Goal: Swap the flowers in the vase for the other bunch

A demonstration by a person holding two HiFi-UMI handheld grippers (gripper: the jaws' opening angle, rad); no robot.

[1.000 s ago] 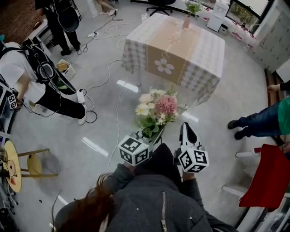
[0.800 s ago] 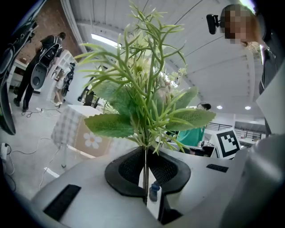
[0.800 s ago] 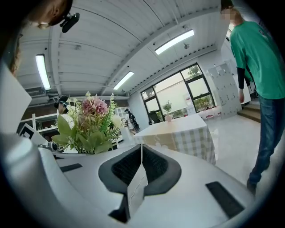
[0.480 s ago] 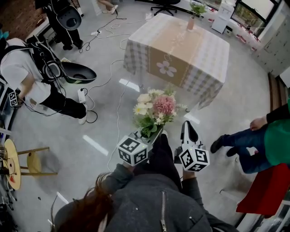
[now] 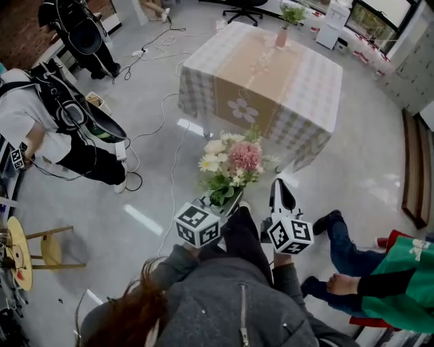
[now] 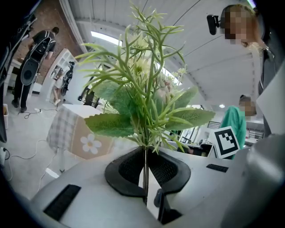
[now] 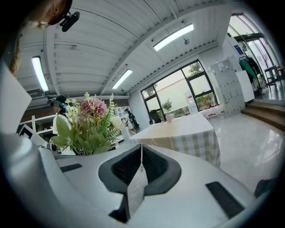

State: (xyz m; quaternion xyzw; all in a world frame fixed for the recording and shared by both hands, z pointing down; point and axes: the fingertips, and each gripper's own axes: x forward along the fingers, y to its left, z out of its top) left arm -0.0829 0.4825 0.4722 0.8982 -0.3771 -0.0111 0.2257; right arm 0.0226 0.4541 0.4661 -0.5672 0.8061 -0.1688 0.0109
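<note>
Left gripper (image 6: pixel 144 176) jaws clamped on thin green stems of pink-and-cream flower bunch (image 5: pixel 234 162), blooms upright just above. Right gripper (image 7: pixel 140 165) jaws together, empty. Small pink vase (image 5: pixel 281 35) well apart on checked-cloth counter (image 5: pixel 271 81).

**Room: open floor, daylight plus strip lights**

Glossy grey floor (image 5: pixel 380 162) with loose cables (image 5: pixel 169 169) trailing across it. Bench (image 5: pixel 298 74) under a checked cloth stands mid-room, office chair (image 5: pixel 239 9) beyond it. Brick wall (image 5: pixel 20 30) top left, wooden stool (image 5: pixel 49 247) at left edge. Tall dark-framed windows (image 7: pixel 187 91), white lockers (image 7: pixel 229 84) beside them. Strip lights (image 7: pixel 173 36) on a ribbed white ceiling.
</note>
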